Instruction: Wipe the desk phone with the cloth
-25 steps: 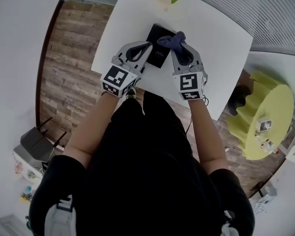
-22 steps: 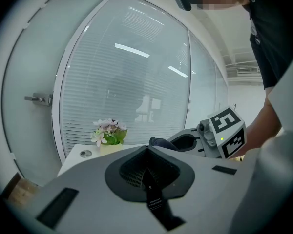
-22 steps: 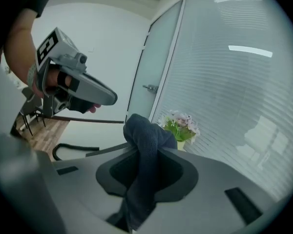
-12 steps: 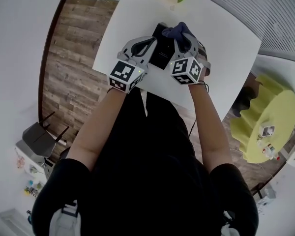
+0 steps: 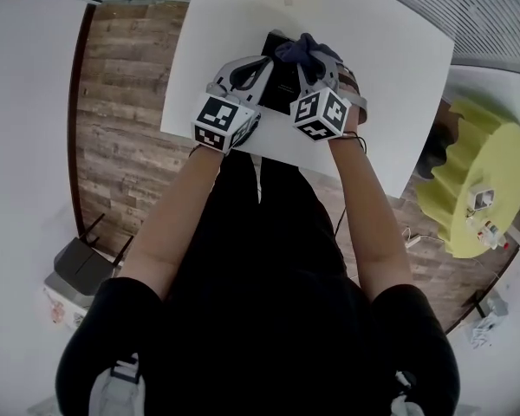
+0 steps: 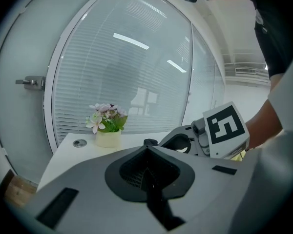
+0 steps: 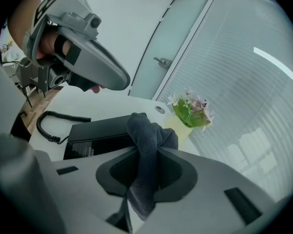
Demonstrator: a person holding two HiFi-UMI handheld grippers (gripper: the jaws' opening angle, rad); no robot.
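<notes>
The black desk phone (image 5: 276, 83) lies on the white table (image 5: 390, 76), and in the right gripper view the phone (image 7: 100, 133) sits just beyond my jaws. My right gripper (image 5: 310, 59) is shut on the dark grey-blue cloth (image 5: 302, 50). The cloth (image 7: 145, 130) hangs bunched between the jaws over the phone's far end. My left gripper (image 5: 260, 61) hovers over the phone's left side, its jaws closed with nothing visible between them. In the left gripper view that gripper (image 6: 147, 147) points toward the window, with the right gripper (image 6: 185, 140) beside it.
A small flower pot (image 6: 107, 131) stands at the table's far edge, also seen as the flower pot (image 7: 188, 113). The phone's coiled cord (image 7: 51, 126) trails toward the near left edge. A yellow round table (image 5: 472, 176) stands on the floor to the right.
Both grippers have drawn closer together over the phone. The right gripper has turned, and the cloth stays in it.
</notes>
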